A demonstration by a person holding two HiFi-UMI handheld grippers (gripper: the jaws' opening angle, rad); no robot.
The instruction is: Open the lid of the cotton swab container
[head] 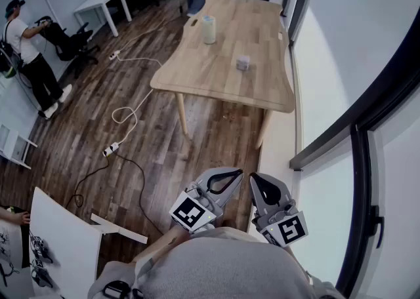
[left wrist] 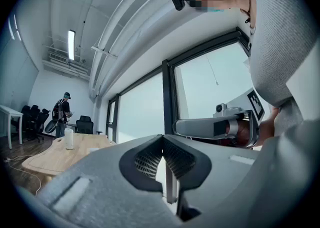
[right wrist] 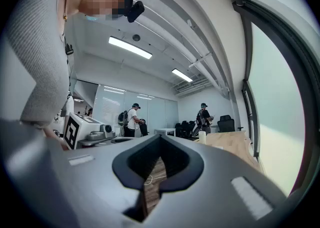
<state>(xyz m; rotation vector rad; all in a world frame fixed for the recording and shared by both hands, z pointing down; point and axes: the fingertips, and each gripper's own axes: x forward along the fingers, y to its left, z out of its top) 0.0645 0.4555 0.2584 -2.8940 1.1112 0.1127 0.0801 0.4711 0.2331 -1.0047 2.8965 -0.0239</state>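
Distant table (head: pixel 216 78) holds a tiny container (head: pixel 243 63), perhaps lidded; left gripper (head: pixel 235 175) and right gripper (head: pixel 254 180) closed.

The small pale cotton swab container (head: pixel 243 63) stands upright near the middle of the wooden table (head: pixel 216 75).

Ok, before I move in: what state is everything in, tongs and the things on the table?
Left tongs: shut, empty, well short of the table.
Right tongs: shut, empty, well short of the table.
Small container: upright on the table, untouched; too small to tell whether the lid is on.
Tall cylinder: upright on the table, untouched.
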